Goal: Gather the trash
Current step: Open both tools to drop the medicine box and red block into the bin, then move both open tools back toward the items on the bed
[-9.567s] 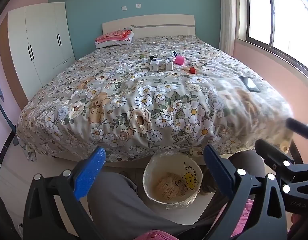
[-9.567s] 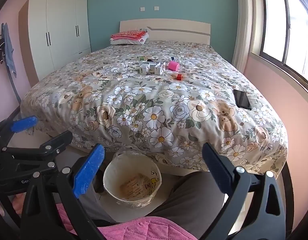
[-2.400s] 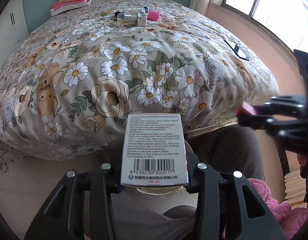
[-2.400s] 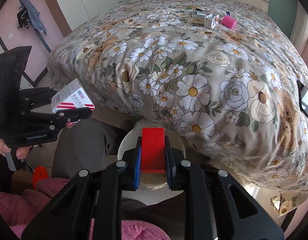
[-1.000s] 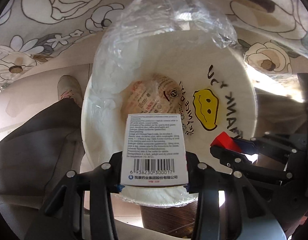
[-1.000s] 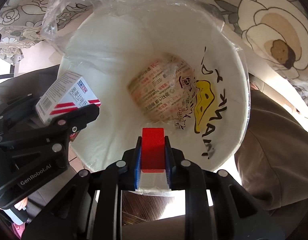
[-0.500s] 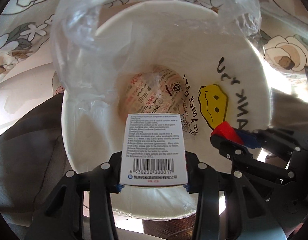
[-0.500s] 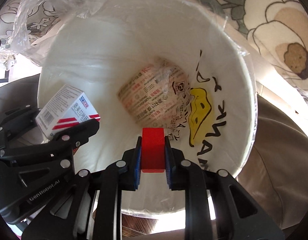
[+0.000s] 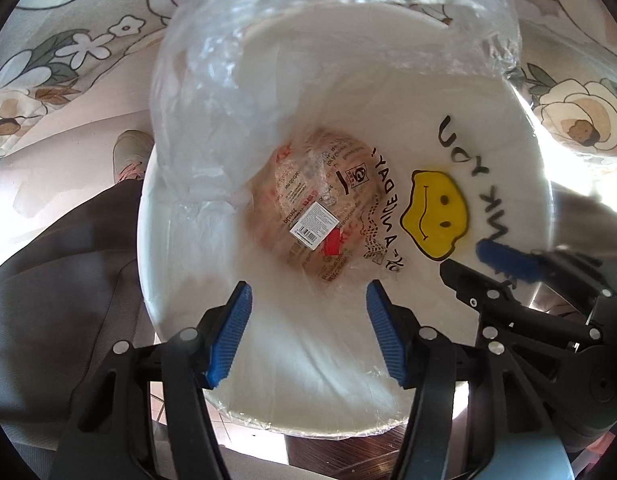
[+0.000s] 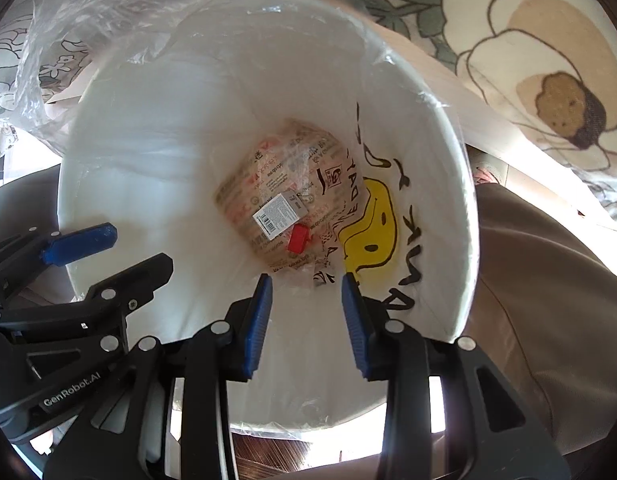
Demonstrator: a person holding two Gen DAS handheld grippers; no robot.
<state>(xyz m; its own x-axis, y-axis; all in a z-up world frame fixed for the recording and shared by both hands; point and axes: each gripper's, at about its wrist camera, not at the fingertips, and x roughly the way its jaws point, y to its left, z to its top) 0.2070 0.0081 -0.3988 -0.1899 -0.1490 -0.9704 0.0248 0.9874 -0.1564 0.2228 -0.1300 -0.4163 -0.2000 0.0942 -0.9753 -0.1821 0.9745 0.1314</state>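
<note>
Both grippers point down into a white trash bin lined with a clear plastic bag. My left gripper hangs over the bin with its jaws opening and nothing between them. My right gripper is opening too, its blue pads bare. At the bottom of the bin lie a small white box with a barcode and a red block, side by side on printed brown paper. Each gripper shows at the edge of the other's view.
A yellow smiley face and black lettering mark the bin's inner wall. The flowered bedspread hangs just beyond the bin. A person's grey trouser legs flank the bin, and a shoe rests on the floor.
Both grippers have opened. The white box has dropped from the left gripper and the red block from the right one; both now lie at the bottom of the bin.
</note>
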